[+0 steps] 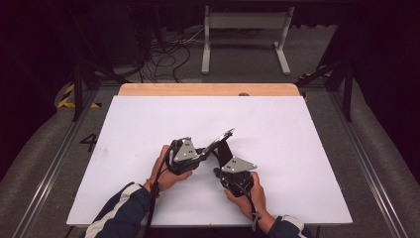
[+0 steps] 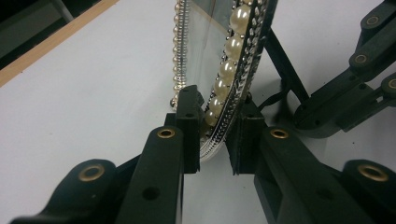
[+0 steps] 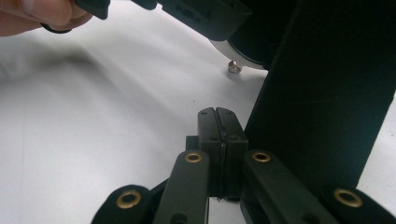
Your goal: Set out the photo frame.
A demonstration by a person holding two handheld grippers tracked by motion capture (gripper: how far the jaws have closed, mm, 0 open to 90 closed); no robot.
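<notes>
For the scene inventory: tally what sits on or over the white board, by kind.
Pearl-trimmed picture frame: 1
Black tongs: 2, left tongs and right tongs
White board: 1
Total: 4

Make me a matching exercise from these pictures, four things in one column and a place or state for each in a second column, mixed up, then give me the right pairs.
Things:
1. left gripper
2. right gripper
3. pearl-edged picture frame
4. white board

Places or states:
A. fingers pressed together with nothing between them
B. lies flat over the wooden tabletop
C. fingers closed on the frame's beaded rim
D. stands on edge, its black back stand out behind it

Right pairs: 1-C, 2-A, 3-D, 4-B
</notes>
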